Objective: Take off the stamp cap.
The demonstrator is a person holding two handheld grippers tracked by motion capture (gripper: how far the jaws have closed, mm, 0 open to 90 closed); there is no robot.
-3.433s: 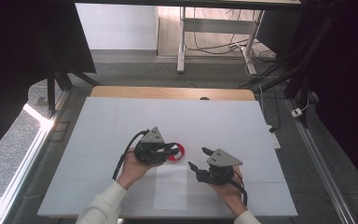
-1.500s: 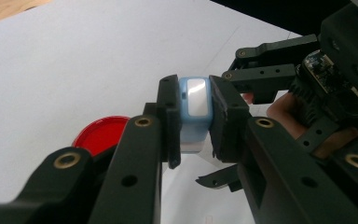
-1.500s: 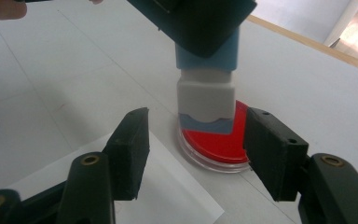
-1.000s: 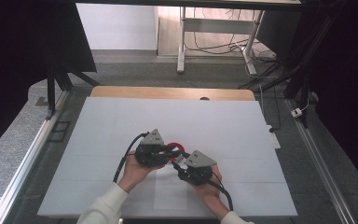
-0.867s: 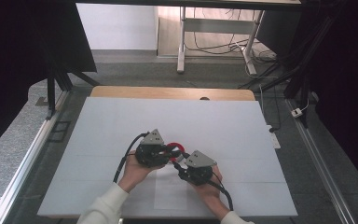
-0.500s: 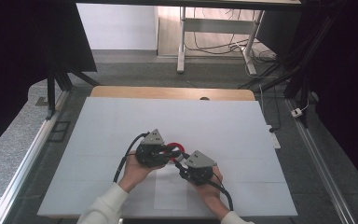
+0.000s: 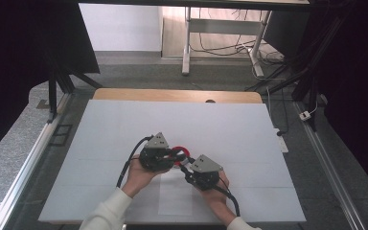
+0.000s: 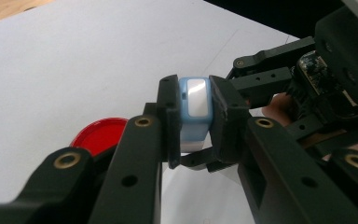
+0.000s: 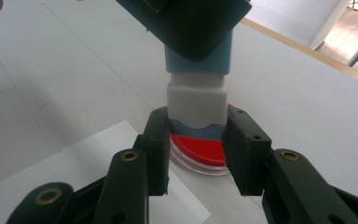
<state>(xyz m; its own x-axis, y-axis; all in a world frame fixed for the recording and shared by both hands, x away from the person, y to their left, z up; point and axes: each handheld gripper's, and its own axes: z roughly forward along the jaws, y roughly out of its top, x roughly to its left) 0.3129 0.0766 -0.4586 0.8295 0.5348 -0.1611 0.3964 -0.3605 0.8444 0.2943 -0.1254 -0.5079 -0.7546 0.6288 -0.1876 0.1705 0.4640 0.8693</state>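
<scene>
Left tongs [image 7: 172, 157] and right tongs [image 7: 186, 166] meet tip to tip in the high view, near the front middle of the white table [image 7: 124, 124], just beside a red dish [image 7: 182, 152]. A few seconds ago the right tongs sat well apart to the right. Now they have come in against the left ones. Both hands sit still. The thing between them is too small here to make out.

In the left gripper view, the left tongs are pressed tight on a small blue stamp [image 8: 196, 100], one pad on each side, with its pale window facing us. The stamp is held up off the table, and the red dish [image 8: 98, 135] lies behind and below it. The right tongs come in from the right, and one dark jaw reaches under the stamp.

In the right gripper view, the stamp's blue body [image 9: 198, 65] hangs down out of the left tongs [image 9: 186, 23]. What looks like its white cap [image 9: 196, 100] points at us. The right tongs [image 9: 196, 135] have just been closing, and both pads now touch the lower edge of that cap, so we call it pinched. The red dish [image 9: 200, 151] sits on the table right behind, and a sheet of paper [image 9: 98, 154] lies beside it.

We judge that the second grip is now on, so the stamp is held at both ends. Next is likely pulling the cap off, with the left tongs holding the body firm. The grip is low on the cap and may slip.
</scene>
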